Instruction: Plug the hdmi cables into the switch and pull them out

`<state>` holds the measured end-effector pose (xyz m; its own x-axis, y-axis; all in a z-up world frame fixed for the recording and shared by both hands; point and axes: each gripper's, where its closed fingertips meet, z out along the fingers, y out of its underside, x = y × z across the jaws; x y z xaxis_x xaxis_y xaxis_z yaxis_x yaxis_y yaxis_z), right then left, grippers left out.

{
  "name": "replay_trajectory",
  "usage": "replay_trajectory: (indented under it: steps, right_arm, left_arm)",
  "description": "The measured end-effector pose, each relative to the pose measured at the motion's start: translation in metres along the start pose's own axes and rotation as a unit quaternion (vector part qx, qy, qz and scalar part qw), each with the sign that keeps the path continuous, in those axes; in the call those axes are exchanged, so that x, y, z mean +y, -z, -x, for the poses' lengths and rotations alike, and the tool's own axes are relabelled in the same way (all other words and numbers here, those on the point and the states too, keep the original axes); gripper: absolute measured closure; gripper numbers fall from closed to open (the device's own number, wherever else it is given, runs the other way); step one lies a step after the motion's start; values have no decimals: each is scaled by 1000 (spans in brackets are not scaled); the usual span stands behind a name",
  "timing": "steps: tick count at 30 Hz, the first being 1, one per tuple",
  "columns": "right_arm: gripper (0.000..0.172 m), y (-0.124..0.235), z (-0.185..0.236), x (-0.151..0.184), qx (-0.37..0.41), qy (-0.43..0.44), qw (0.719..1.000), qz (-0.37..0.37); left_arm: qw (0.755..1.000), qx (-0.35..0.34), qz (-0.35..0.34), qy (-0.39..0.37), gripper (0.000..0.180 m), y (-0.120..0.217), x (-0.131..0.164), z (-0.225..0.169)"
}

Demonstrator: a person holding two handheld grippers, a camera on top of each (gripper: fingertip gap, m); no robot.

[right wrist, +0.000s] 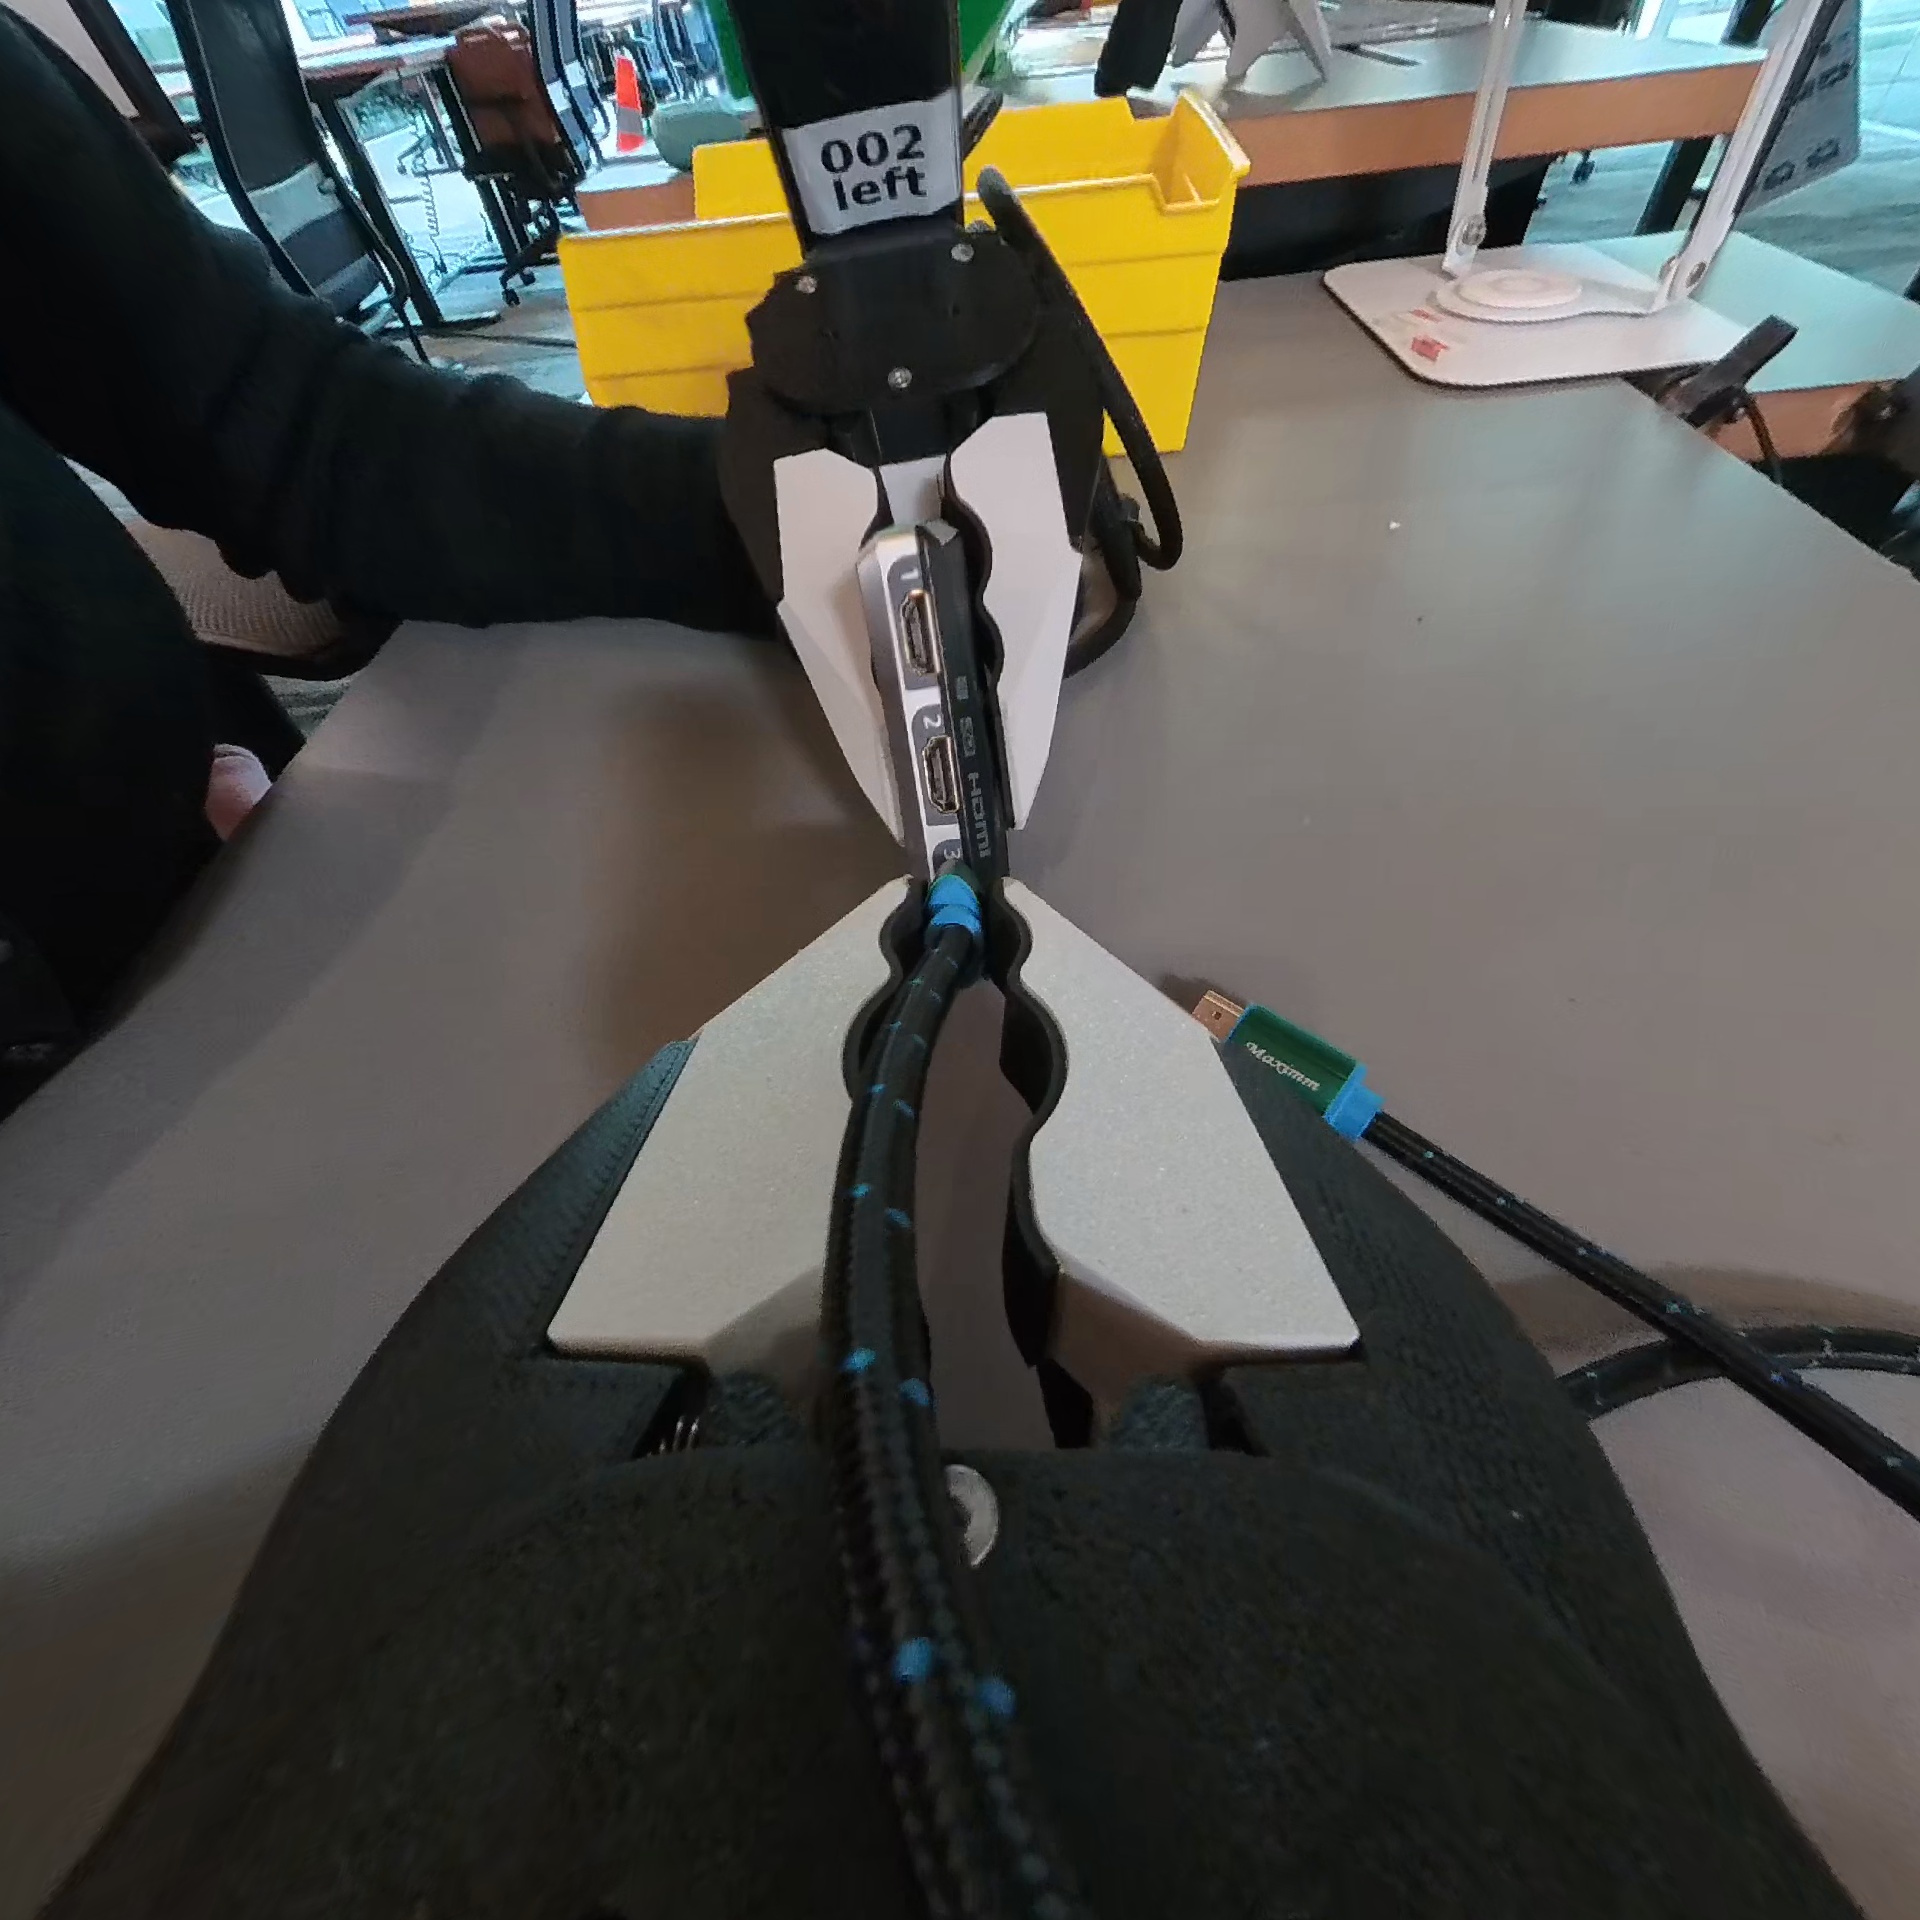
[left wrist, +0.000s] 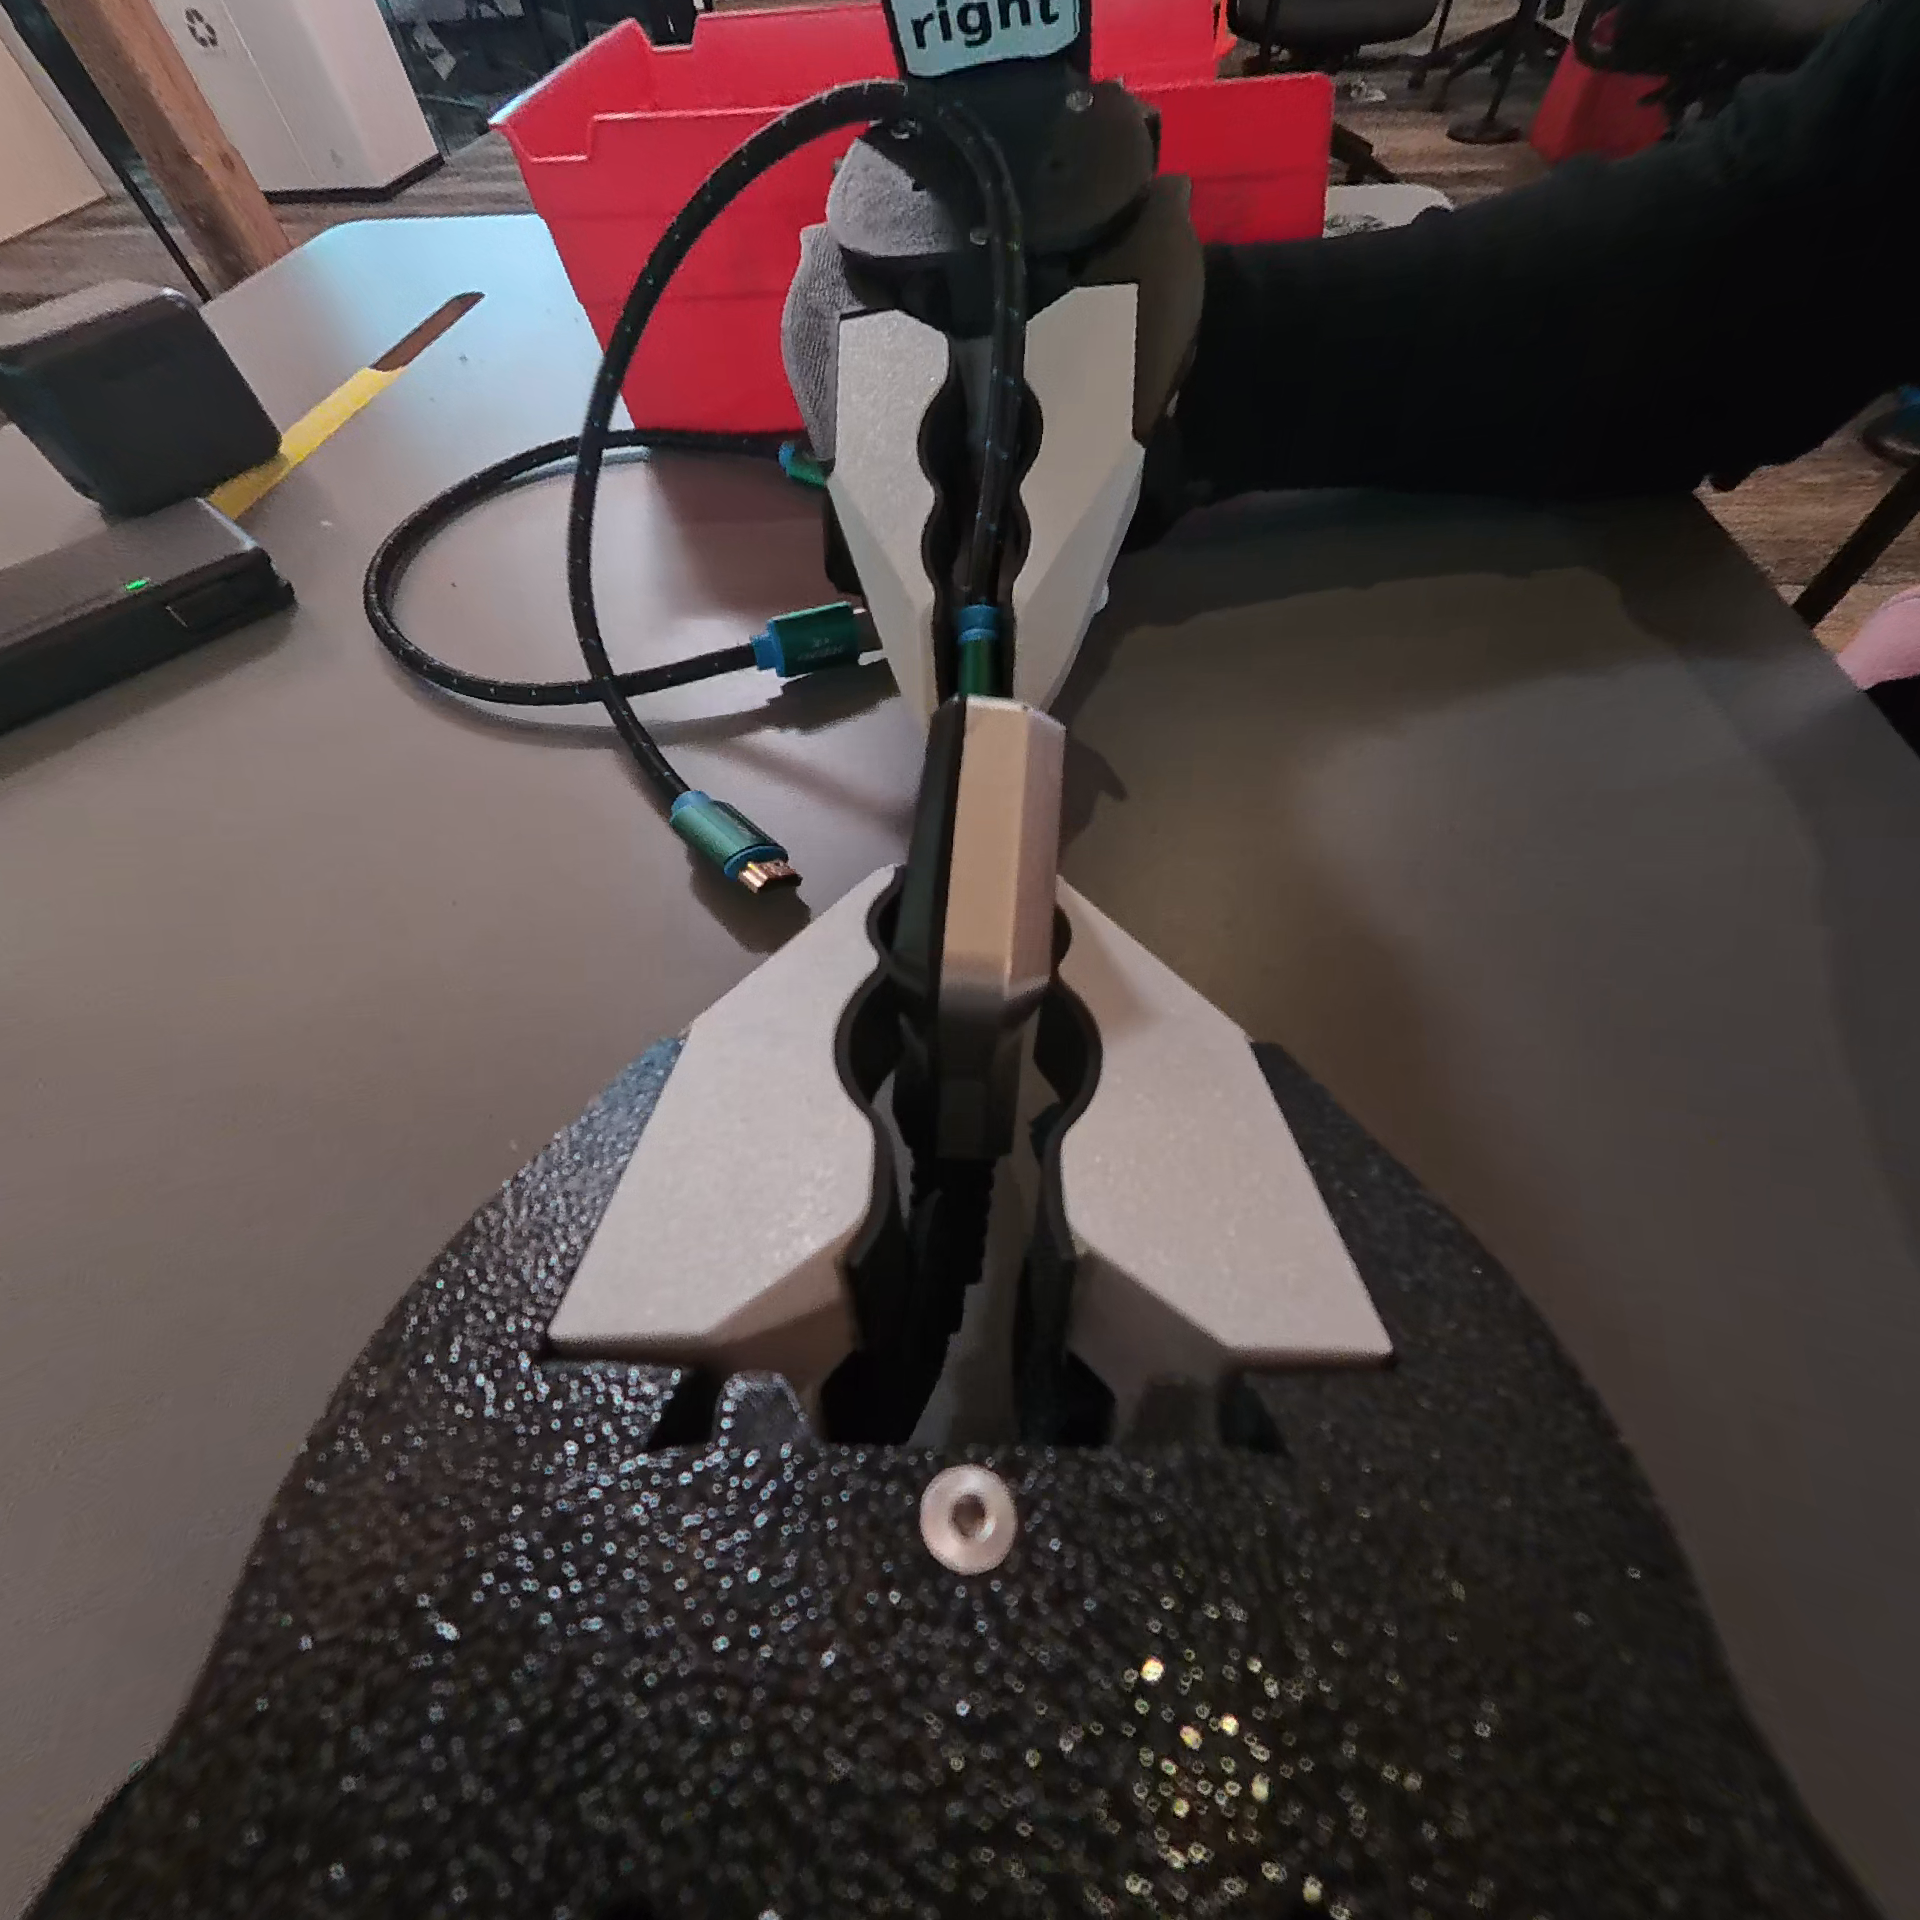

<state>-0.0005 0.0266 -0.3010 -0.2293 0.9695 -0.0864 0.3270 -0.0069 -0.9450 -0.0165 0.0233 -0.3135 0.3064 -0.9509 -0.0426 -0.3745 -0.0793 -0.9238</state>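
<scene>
Grey table (left wrist: 1455, 935): left gripper (left wrist: 977, 914) clamps HDMI switch (left wrist: 997, 831); right gripper (right wrist: 951, 914) clamps cable plug (right wrist: 951, 904) at switch's end port; spare plug (right wrist: 1294, 1070) beside right gripper.

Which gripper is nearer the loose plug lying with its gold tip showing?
Left, though it is a close call. In its view the loose plug lies just left of the left gripper, which clamps the switch. The right gripper sits beyond.

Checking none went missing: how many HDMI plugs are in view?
3, maybe more hidden: one in the right hand-held gripper at the switch, two loose on the table, nearer and farther.
</scene>
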Motion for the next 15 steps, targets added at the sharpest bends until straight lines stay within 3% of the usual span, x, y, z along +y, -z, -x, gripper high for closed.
replay_trajectory:
  steps: [5, 10, 15]
  right_arm:
    - [162, 0, 0, 2, 2, 11, 1000, 8]
    - [162, 2, 0, -15, -5, -2, 999, -46]
    - [162, 1, 1, -12, -7, -4, 999, -40]
  left_arm:
    - [1000, -2, 5, -6, 161, -1, 1, -1]
    - [999, -1, -42, 10, 162, 6, -11, 2]
    - [999, 4, -47, 11, 162, 7, -12, 0]
